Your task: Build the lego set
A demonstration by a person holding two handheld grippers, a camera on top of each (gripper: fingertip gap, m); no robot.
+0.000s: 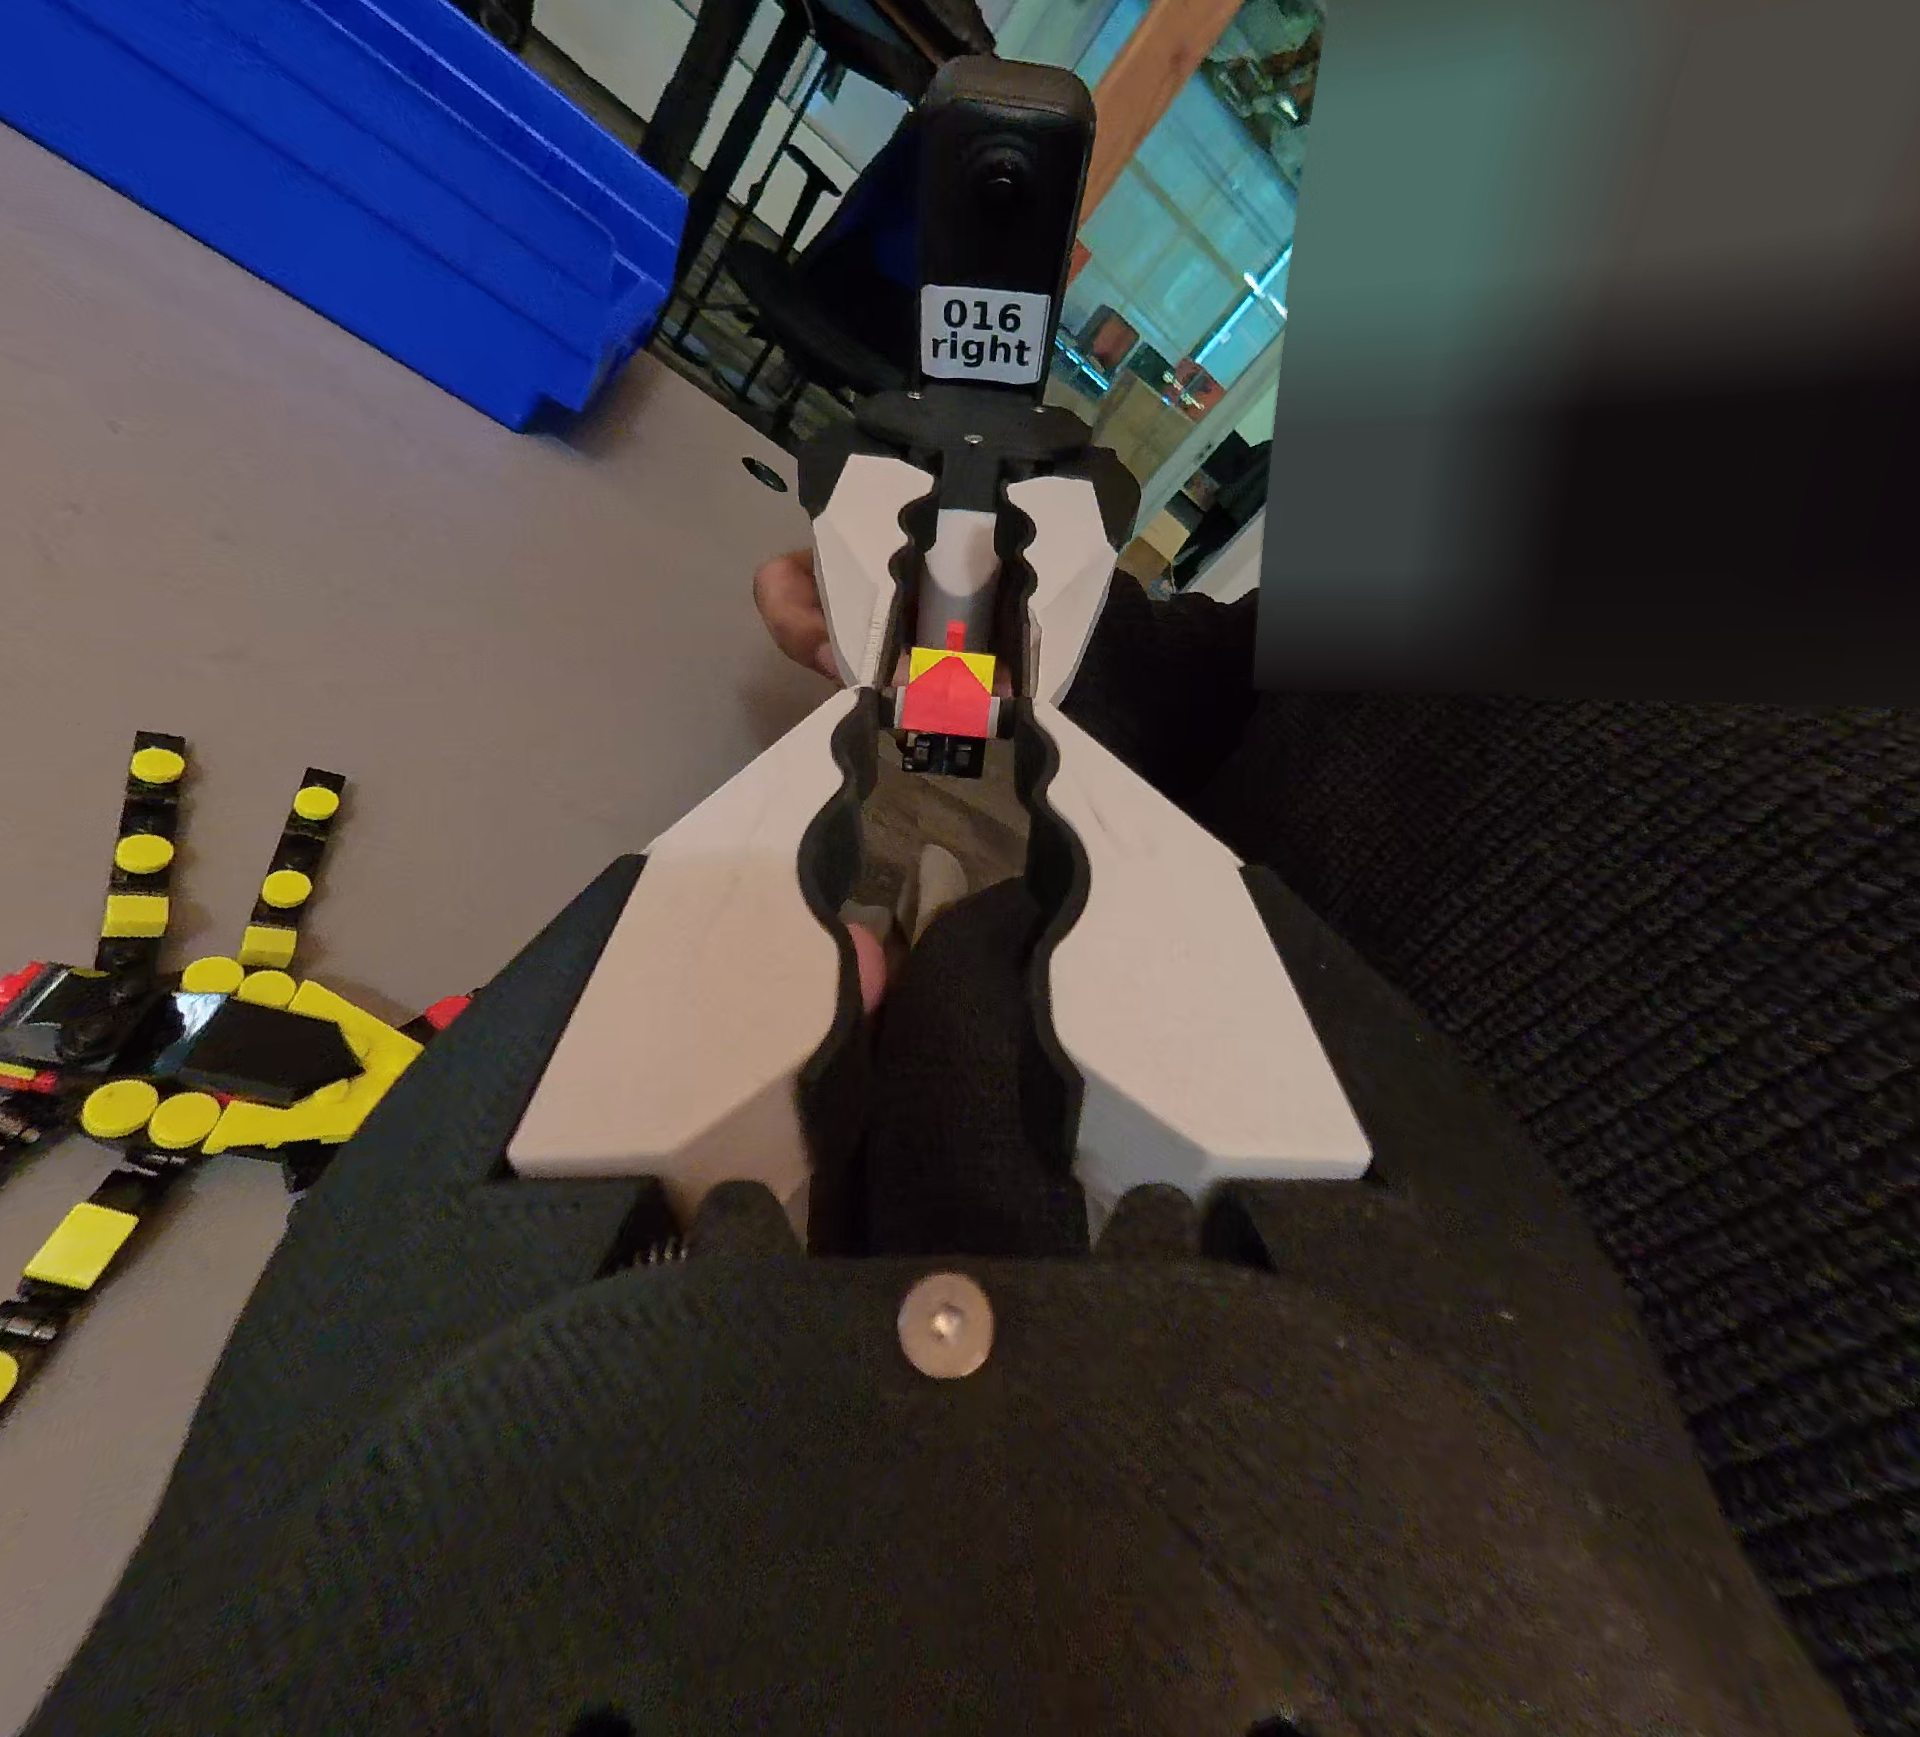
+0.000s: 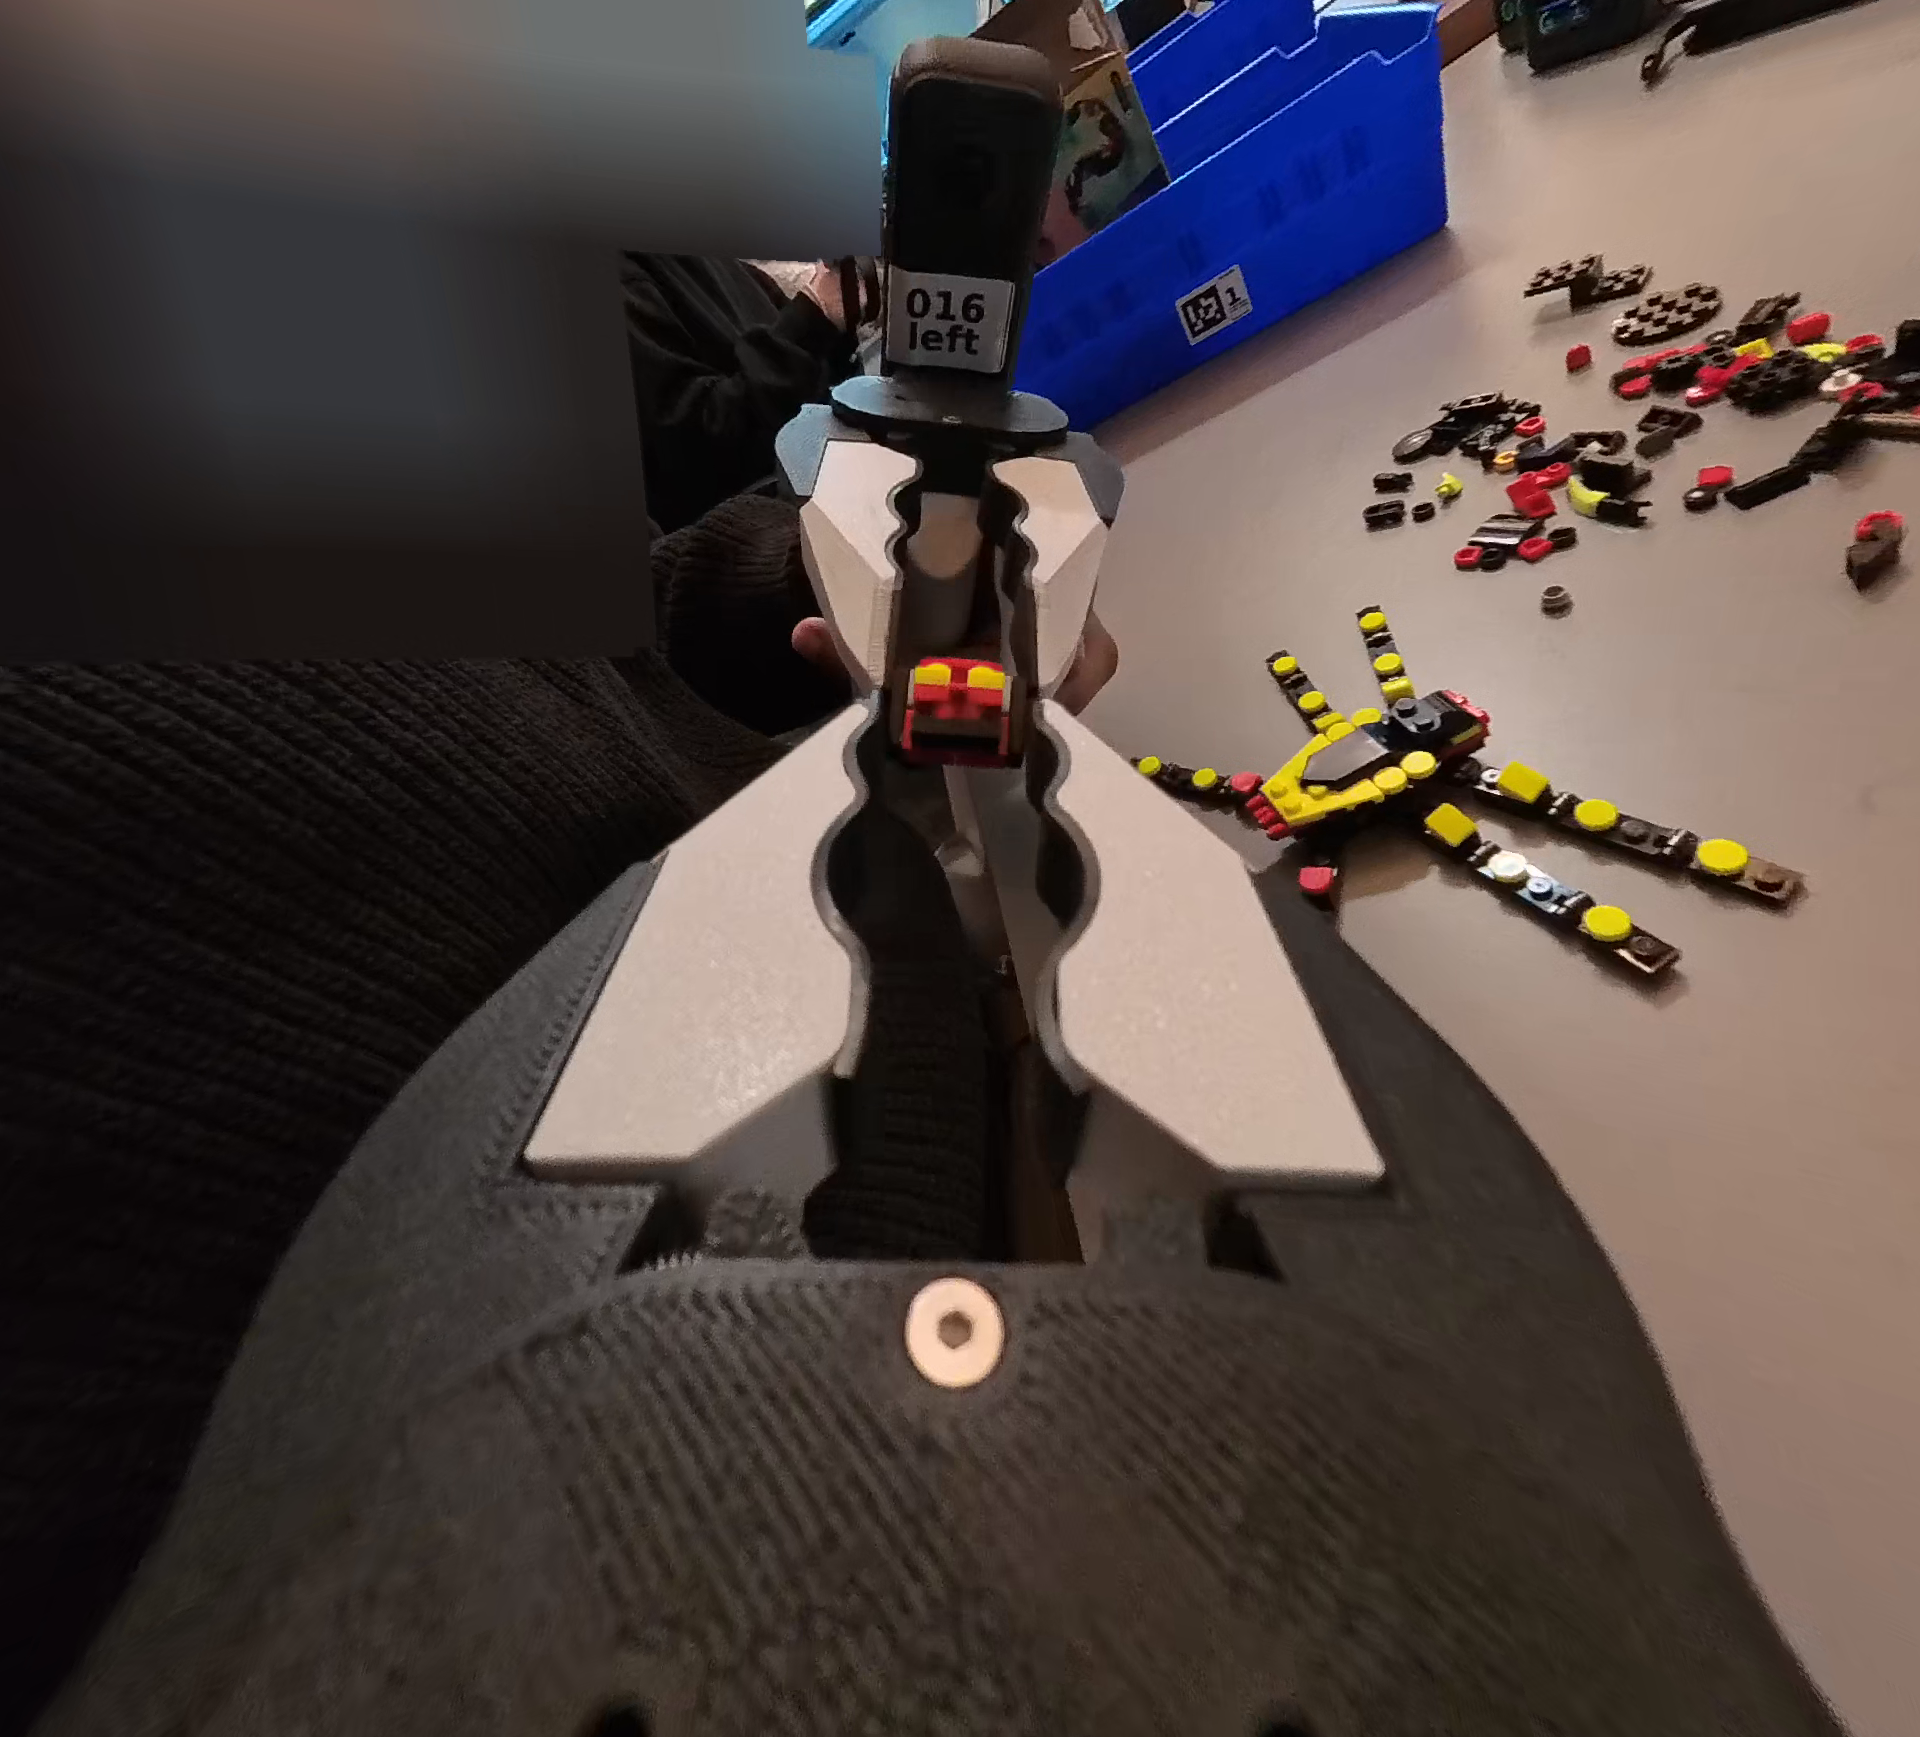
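Matt, ridged black plastic claw body; glossy plastic spider model; smooth matt surface; knitted sleeve.

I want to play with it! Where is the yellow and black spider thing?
The spider model lies flat on the grey table, right of the tools in the right wrist view, nearer than the loose bricks and blue bin.

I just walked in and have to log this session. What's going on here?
A person holds two handheld grippers tip to tip above the table, with a small red, yellow and black lego piece pinched where the jaws meet. The left gripper and right gripper both appear shut on it. The half-built yellow and black model lies on the table, loose bricks beyond it.
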